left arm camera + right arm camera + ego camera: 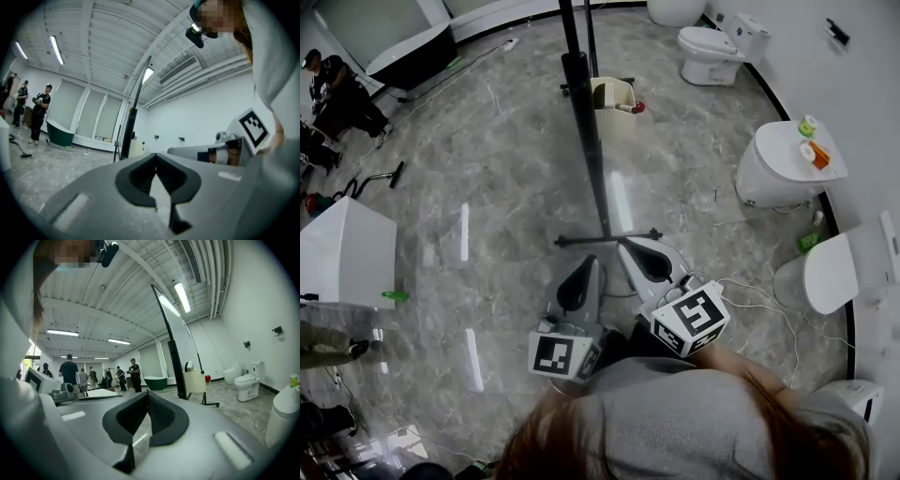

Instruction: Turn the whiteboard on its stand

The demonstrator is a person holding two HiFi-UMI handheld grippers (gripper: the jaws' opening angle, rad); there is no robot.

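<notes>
The whiteboard (579, 84) stands edge-on to me, a thin dark line running down to its foot bar (572, 242) on the floor. In the right gripper view the whiteboard (169, 319) rises ahead and slightly right, tilted on its black post (177, 373). The left gripper view has the whiteboard (136, 101) ahead and a little left. Both grippers are held level in front of me, a short way from the board. My left gripper (588, 260) (156, 155) is shut and empty. My right gripper (628, 245) (147, 393), just to its right, is also shut on nothing.
A beige bin (614, 96) with a red ball stands by the stand's far foot. Toilets (717, 52) and white basins (787, 164) line the right wall. A white box (342, 253) sits at left, a dark bathtub (412, 56) far left. People stand at the back (133, 373). Cables (769, 300) trail right.
</notes>
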